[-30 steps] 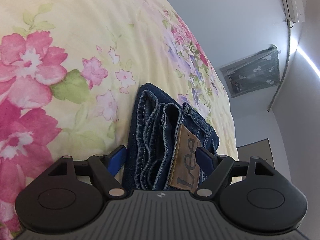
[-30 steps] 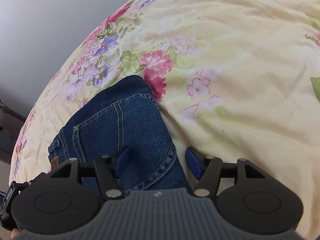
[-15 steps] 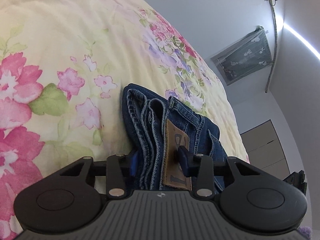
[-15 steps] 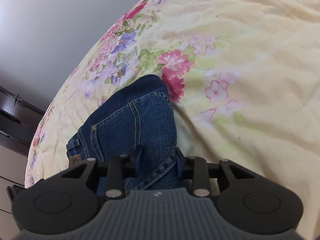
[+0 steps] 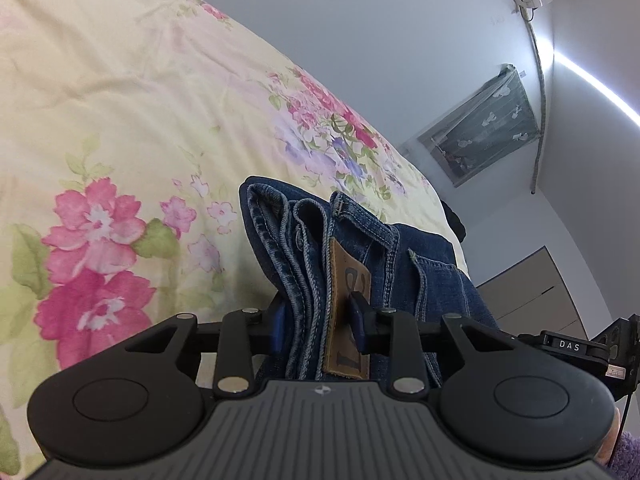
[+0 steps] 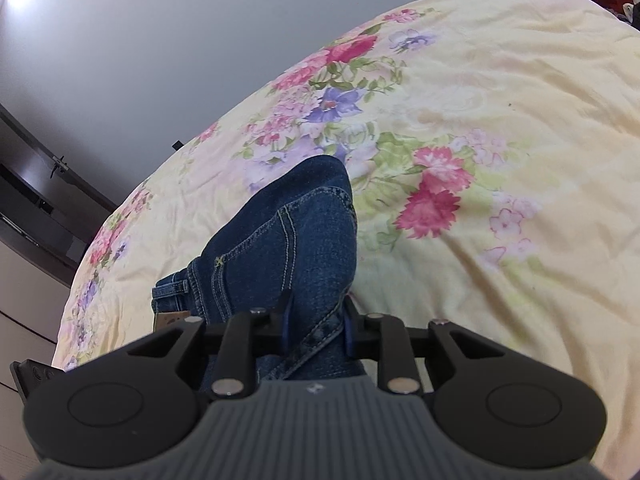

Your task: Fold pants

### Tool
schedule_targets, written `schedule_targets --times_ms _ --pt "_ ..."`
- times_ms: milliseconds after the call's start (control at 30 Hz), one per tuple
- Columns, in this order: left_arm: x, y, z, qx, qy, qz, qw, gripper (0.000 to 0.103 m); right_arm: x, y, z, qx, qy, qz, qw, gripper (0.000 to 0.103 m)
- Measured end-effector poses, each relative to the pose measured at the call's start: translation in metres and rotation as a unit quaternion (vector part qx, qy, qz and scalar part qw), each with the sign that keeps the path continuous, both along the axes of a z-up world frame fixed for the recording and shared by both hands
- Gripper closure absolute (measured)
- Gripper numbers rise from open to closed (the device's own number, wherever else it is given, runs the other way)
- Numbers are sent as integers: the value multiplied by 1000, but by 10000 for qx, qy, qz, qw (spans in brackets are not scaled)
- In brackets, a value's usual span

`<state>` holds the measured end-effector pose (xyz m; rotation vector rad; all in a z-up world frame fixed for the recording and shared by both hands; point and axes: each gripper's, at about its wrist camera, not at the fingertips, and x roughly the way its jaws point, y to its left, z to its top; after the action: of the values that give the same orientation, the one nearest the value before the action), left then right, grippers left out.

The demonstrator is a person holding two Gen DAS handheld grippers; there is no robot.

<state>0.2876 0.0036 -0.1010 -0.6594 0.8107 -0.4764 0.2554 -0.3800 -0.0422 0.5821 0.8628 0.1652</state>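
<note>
Folded blue jeans [image 5: 360,248] lie on a bed with a floral cover [image 5: 120,120], the bundle's long axis running away from both cameras toward the wall. The left gripper [image 5: 320,326] is clamped on the stacked waistband layers beside the brown leather patch [image 5: 350,320]. The right gripper [image 6: 316,328] is clamped on a folded denim edge at the bundle's near end [image 6: 296,240].

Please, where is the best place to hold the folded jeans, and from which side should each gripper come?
Judging by the stacked layers, grip the jeans at the bundle's two ends. The left gripper pinches the waistband end at the leather patch; the right gripper pinches the opposite edge.
</note>
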Motion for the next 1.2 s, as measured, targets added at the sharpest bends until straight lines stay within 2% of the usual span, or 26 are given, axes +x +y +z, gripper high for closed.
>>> schedule_targets --times_ms 400,733,967,1200 --pt "-33 94 50 508 -146 471 9975 68 0 97 11 628 -183 581 9962 84" --pt "-23 193 81 1030 -67 636 9926 68 35 203 -2 1342 -185 991 9858 84" --pt "4 243 74 1341 128 766 9879 68 68 264 -31 1680 -110 1187 9786 84" --pt "30 272 35 1439 461 873 9847 68 88 302 -70 1651 -8 1272 9780 84"
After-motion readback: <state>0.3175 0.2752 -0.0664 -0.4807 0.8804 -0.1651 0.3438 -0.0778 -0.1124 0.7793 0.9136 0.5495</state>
